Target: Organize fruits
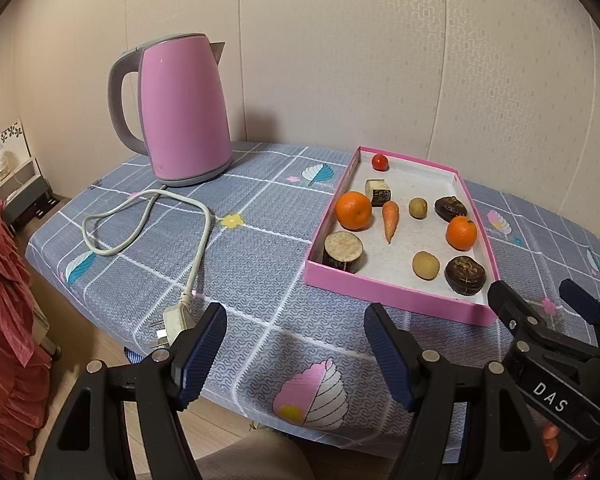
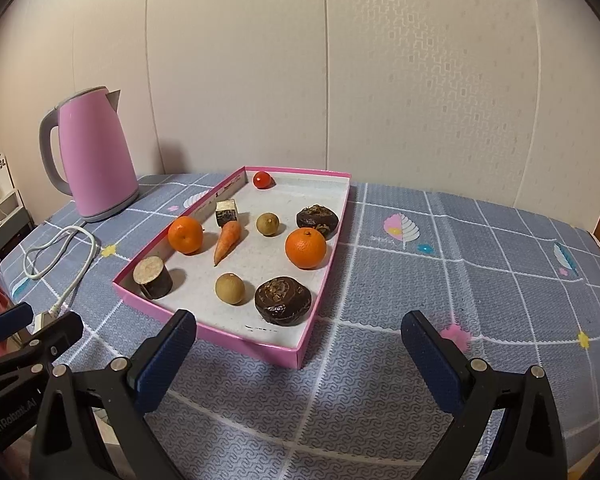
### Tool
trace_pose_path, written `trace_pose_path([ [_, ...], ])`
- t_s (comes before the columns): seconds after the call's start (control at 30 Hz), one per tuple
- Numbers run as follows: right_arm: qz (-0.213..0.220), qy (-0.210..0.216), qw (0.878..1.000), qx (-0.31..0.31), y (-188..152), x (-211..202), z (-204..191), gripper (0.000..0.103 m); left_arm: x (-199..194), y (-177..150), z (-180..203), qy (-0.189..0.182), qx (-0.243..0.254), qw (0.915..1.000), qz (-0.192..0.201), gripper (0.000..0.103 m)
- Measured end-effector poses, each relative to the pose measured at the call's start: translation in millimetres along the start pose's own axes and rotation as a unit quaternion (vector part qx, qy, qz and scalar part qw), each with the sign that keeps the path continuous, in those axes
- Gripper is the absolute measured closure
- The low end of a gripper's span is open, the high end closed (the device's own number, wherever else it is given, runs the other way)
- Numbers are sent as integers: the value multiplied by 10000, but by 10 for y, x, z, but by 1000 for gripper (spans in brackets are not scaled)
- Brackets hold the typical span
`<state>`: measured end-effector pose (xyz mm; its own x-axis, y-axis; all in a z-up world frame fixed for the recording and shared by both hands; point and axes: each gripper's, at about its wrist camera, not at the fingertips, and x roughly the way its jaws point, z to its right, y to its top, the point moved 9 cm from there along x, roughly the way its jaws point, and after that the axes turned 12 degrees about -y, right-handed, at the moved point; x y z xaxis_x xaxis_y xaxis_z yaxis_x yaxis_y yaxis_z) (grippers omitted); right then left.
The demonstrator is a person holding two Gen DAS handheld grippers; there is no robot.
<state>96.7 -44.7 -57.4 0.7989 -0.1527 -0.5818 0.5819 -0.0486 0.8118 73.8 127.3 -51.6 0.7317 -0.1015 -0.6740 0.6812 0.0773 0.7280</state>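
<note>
We are seeing a pale patterned wall point(image 2: 380, 80) standing behind the table point(image 2: 480, 240), wooden floor point(image 1: 100, 344) lying below it.

The left gripper point(image 1: 294, 354) hung wide open above the near edge of the bench point(image 1: 260, 248), holding nothing. Beside it, the right gripper point(image 1: 540, 296) was also spread apart. A pink tray point(image 1: 396, 294) held two oranges point(image 1: 353, 210), a carrot point(image 1: 391, 220) and a small tomato point(image 1: 379, 162). A pink kettle point(image 1: 184, 112) stood far left, its cord point(image 1: 140, 220) looped in front.
</note>
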Motion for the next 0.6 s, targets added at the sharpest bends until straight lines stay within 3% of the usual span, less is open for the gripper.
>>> trace_pose_path([
  [0.6, -7, 5, 10000, 5, -3, 3, -4, 0, 43, -22, 7, -132, 22, 9998, -124, 35],
])
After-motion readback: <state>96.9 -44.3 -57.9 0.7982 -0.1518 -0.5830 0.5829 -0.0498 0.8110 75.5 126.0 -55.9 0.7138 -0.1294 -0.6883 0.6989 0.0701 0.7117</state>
